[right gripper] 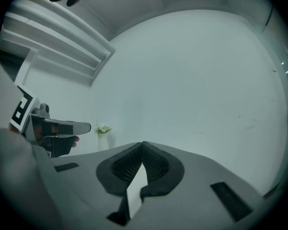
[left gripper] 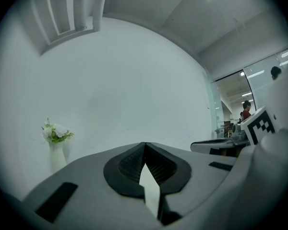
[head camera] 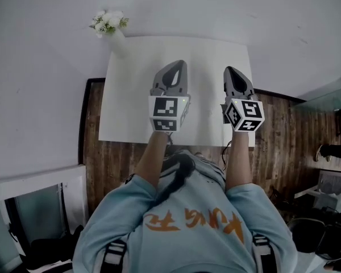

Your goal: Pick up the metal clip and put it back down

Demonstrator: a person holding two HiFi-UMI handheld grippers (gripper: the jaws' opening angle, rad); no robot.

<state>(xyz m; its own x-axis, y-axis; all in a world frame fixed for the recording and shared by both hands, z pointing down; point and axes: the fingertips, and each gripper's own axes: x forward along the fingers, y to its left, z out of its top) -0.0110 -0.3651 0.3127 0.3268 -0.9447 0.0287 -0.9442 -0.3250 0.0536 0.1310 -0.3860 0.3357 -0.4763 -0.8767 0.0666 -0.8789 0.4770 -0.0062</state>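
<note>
- Tabletop [head camera: 131, 95]: white, rectangular, set against a pale wall over a dark wooden floor [head camera: 273, 141].
- Left gripper [head camera: 181, 64]: held over the middle of the tabletop, pointing toward 12 o'clock. Its own view shows the fingers [left gripper: 129, 164] together at the tips, with nothing between them.
- Right gripper [head camera: 229, 69]: at 3 o'clock of the left gripper, well apart from it and pointing the same way. Its fingers [right gripper: 156, 163] are closed tip to tip, and only the white surface shows through the gap behind the tips.
- Marker cubes: one sits at the rear of each gripper, toward 6 o'clock, just ahead of the person's bare forearms.
- Metal clip: I cannot make it out in any view, and neither gripper has it.
- Vase [head camera: 108, 23]: white, holding white flowers with green leaves. It stands at the tabletop's far corner, at 11 o'clock from the left gripper.
- Shirt [head camera: 182, 226]: light blue with orange lettering, worn by the person holding the grippers, at 6 o'clock of the tabletop.
- Bystander [left gripper: 246, 110]: small and distant, in a red top, at 3 o'clock in the left gripper view.
</note>
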